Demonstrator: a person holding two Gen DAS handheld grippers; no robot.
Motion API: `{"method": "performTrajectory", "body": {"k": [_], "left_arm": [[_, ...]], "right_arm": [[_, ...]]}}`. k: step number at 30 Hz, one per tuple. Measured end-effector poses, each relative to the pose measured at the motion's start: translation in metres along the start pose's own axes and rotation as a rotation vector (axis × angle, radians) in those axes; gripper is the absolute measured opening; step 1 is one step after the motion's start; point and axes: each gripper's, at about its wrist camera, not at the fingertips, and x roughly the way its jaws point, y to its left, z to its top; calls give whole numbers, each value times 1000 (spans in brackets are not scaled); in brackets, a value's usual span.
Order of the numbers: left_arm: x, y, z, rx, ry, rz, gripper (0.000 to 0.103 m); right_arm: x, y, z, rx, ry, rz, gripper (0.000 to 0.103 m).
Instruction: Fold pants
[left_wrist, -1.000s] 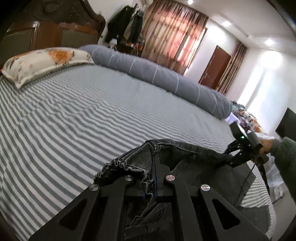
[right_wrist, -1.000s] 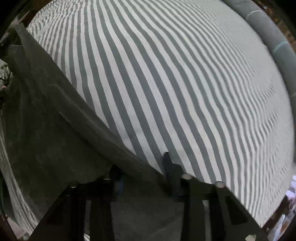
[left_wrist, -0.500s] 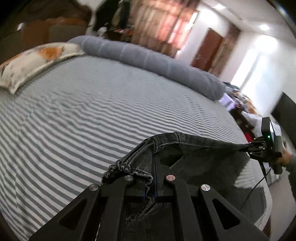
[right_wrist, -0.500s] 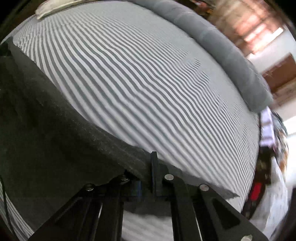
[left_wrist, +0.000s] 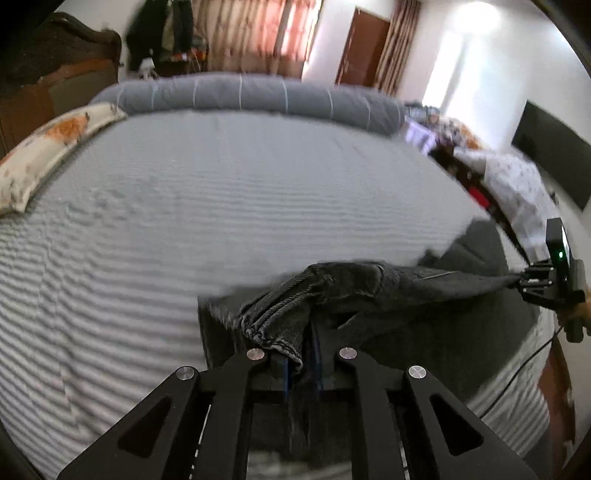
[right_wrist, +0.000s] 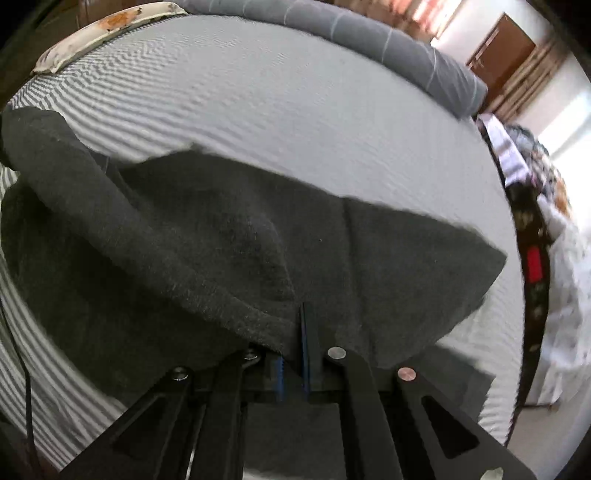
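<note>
Dark grey denim pants (left_wrist: 351, 280) hang stretched between my two grippers above the striped bed sheet (left_wrist: 184, 221). My left gripper (left_wrist: 301, 354) has the gathered waistband between its pads, and its jaws are opening slightly. At the right edge of the left wrist view, my right gripper (left_wrist: 517, 282) pinches the far end of the cloth, with a hand behind it. In the right wrist view the right gripper (right_wrist: 293, 354) is shut on a fold of the pants (right_wrist: 203, 240), which drape wide over the sheet (right_wrist: 295, 110).
A floral pillow (left_wrist: 55, 147) lies at the left by the headboard. A rolled grey duvet (left_wrist: 258, 92) runs along the bed's far edge. Cluttered furniture and patterned cloth (left_wrist: 517, 184) stand past the bed's right side, below a dark screen (left_wrist: 554, 147).
The right gripper closed on the fabric edge and pulled away to the right, stretching the pants out. Both views have rolled, and the left gripper has shifted across the bed with the waistband.
</note>
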Motion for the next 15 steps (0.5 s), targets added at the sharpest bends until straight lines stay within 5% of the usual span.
{"method": "performTrajectory", "body": {"k": [5, 8, 10, 15], "left_arm": [[9, 1, -39, -40, 137, 40, 20], [10, 2, -52, -82, 188, 48, 25], [8, 2, -58, -103, 225, 72, 28], [-14, 11, -66, -225, 245, 19, 36]], "right_arm": [[20, 25, -20, 17, 61, -9, 6], [28, 25, -18, 25, 66, -40, 21], [25, 26, -19, 46, 57, -51, 46], [-6, 28, -39, 117, -19, -58, 57]]}}
